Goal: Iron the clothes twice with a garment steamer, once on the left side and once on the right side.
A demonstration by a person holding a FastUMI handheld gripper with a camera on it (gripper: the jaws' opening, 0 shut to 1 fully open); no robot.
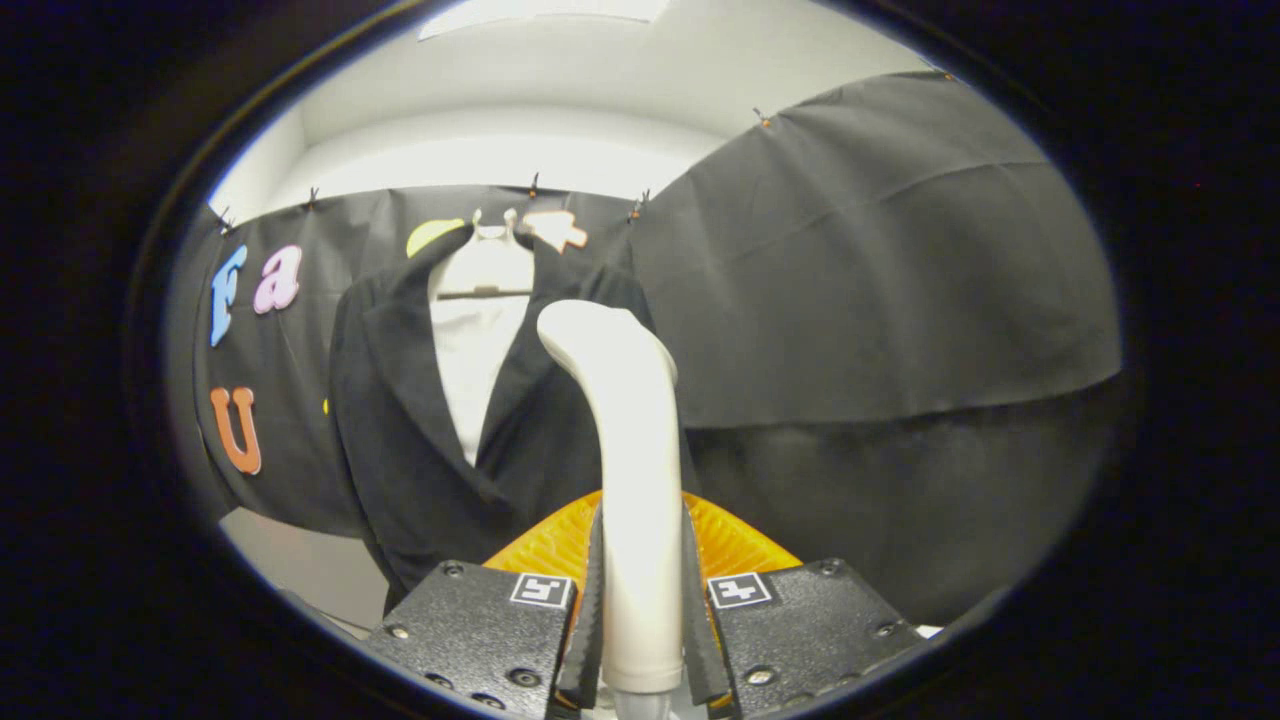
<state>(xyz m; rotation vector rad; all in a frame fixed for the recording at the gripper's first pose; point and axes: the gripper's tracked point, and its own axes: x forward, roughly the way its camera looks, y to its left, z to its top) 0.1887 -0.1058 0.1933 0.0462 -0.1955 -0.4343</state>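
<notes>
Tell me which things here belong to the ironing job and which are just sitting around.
Part of the job:
- garment steamer, gripped by its white handle
- gripper, shut on that handle
- black jacket on its hanger, beyond the steamer's head

Just there:
- white shirt under the jacket
- orange ribbed piece behind the gripper

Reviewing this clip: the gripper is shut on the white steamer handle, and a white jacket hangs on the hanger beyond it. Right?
Not quite. The jacket is black, over a white shirt. The gripper view shows the gripper shut on the white steamer handle, as said.
</notes>
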